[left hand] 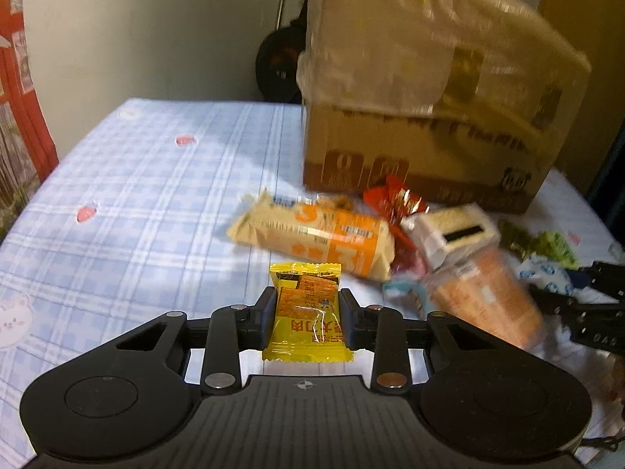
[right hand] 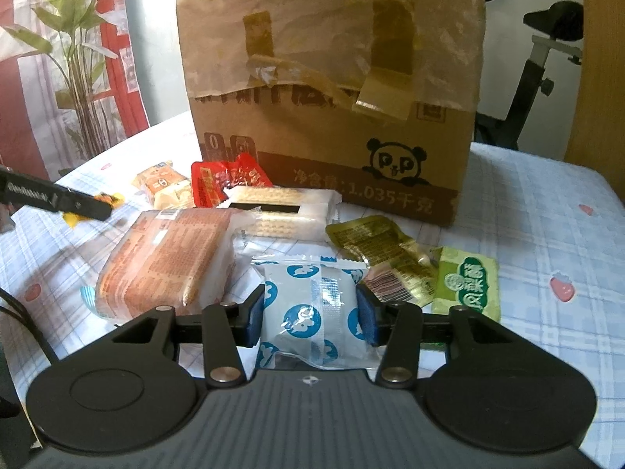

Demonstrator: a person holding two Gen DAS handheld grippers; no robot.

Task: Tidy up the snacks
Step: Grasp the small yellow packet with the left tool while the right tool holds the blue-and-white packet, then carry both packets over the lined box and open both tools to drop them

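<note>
Grippers are both squeezing snacks above the blue checked cloth [left hand: 136,195]. The left gripper [left hand: 306,308] is pinching a yellow packet [left hand: 306,312]. The right gripper [right hand: 310,312] is pinching a white packet with blue dots [right hand: 308,312]. More snacks are lying behind, near the big cardboard box [right hand: 332,117].

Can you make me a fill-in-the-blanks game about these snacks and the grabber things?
1. The left gripper holds a ____ packet.
2. The right gripper holds a white packet with ____ circles.
3. The box has a ____ drawn on it.

Missing words: yellow; blue; panda
</note>
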